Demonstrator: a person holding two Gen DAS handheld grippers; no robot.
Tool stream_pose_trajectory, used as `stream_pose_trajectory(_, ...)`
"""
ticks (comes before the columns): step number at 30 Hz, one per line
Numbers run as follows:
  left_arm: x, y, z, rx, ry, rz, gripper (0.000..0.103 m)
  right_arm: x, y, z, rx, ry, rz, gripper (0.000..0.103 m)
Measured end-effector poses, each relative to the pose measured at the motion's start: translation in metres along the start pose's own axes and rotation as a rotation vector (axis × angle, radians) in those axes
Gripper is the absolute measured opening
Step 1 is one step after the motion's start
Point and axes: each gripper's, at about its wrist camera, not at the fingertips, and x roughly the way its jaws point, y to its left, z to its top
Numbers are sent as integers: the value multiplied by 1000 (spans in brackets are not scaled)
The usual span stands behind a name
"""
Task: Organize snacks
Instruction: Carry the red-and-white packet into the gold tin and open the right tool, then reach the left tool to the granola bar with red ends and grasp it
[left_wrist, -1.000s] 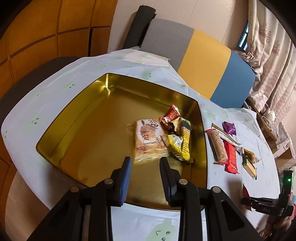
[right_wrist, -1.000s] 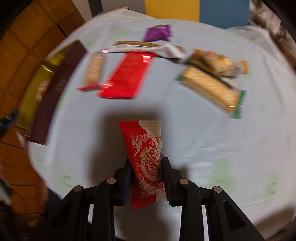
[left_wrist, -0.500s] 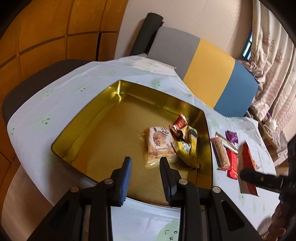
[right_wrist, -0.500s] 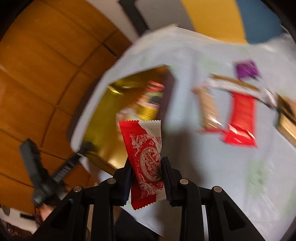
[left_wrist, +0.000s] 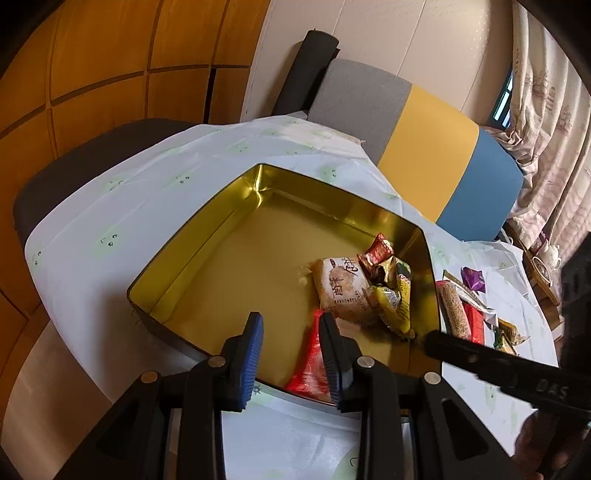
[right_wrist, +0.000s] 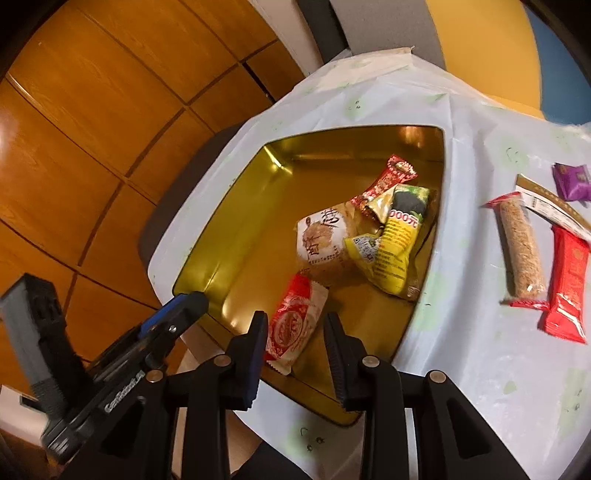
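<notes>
A gold tin (left_wrist: 207, 236) (right_wrist: 236, 229) sits on the white tablecloth. In it lie a beige biscuit pack (left_wrist: 341, 291) (right_wrist: 323, 236), a yellow pack (right_wrist: 397, 236) and a small red-gold wrapper (right_wrist: 388, 177). A red-and-white snack packet (right_wrist: 295, 325) (left_wrist: 310, 365) lies loose in the tin's near corner. My right gripper (right_wrist: 295, 336) is open just above it, fingers apart on either side. My left gripper (left_wrist: 291, 350) is open and empty above the tin's near edge.
Right of the tin on the cloth lie a sesame bar (right_wrist: 521, 251), a red bar (right_wrist: 567, 284), a purple candy (right_wrist: 572, 181) and a long gold-edged packet (right_wrist: 550, 206). A grey, yellow and blue chair back (left_wrist: 424, 147) stands behind the table. Orange wall panels are on the left.
My right gripper carried the red-and-white packet from the table over the tin, opened and let it go into the near corner. The left gripper drew back a little and stayed open.
</notes>
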Motion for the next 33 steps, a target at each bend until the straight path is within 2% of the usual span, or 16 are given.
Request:
stream_pose_trajectory(3,2,-5,-3,11,9,-8,31,-16,-10,-7,25,-37,-12,33)
stream_pose_trajectory(8,1,-21,-6,59,13,-32,31,-45,-39,-28,85,-112,-74,39)
stream_pose_trajectory(10,1,-28,-7,78,20,-43,31,-58,-55,-39,112,-138,-115,52)
stream_pose_trajectory(12,1,-37,-8,104,23,-56,31,-68,-75,-50,157,-151,-156,56)
stream_pose_trajectory(20,-3,-97,-10,274,49,-168,33,-100,-139,-88,300,-180,-338,57)
stream_pose_trajectory(25,-5,-148,-11,388,63,-243,33,-114,-161,-106,309,-181,-455,58)
stream_pose_trajectory(30,14,-198,-14,457,131,-297,33,-122,-175,-117,322,-181,-498,61)
stream_pose_trajectory(33,31,-219,-15,467,164,-294,33,-124,-181,-122,324,-177,-495,62)
